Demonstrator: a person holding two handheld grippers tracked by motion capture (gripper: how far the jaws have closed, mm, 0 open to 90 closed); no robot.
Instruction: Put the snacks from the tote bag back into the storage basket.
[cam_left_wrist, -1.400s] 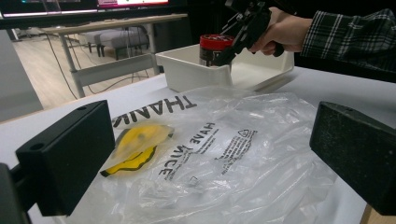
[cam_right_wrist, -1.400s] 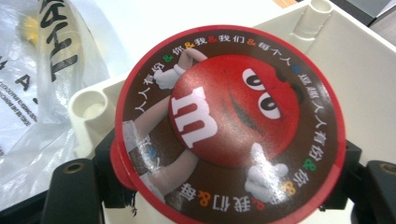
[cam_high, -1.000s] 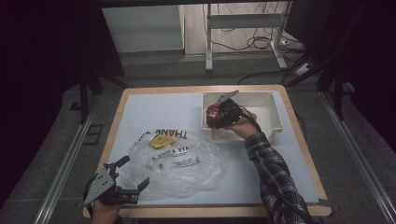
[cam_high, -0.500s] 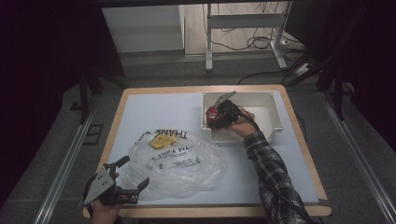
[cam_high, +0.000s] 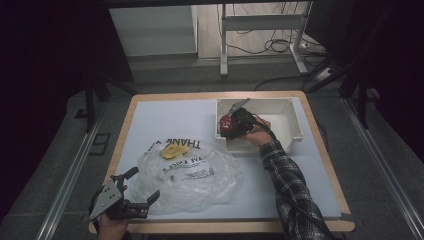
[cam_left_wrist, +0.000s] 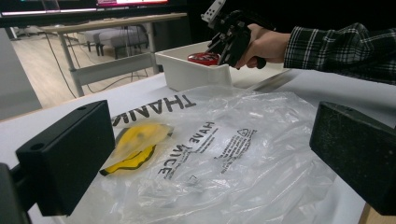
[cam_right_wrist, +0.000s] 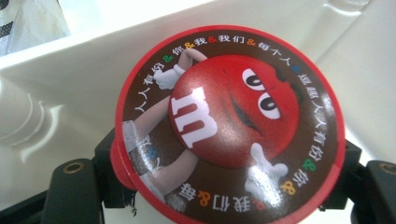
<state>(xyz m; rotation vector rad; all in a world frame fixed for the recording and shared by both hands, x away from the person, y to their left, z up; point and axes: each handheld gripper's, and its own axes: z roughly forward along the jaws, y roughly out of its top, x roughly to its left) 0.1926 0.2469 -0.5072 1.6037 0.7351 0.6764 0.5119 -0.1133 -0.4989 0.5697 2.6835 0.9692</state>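
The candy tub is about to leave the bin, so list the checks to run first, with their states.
1. Right tool shut on the red tub: ok, jaws sit at both its sides.
2. Tub clear of the bin walls: cannot tell; it sits near the bin's left corner.
3. Left tool open: ok, jaws wide apart at the bag edge.
4. Bag mouth held open: not ok, the bag lies flat and nothing grips it.
5. Yellow packet already in the bag: ok, it shows through the plastic.
6. Path from bin to bag free: ok, bare table between them.
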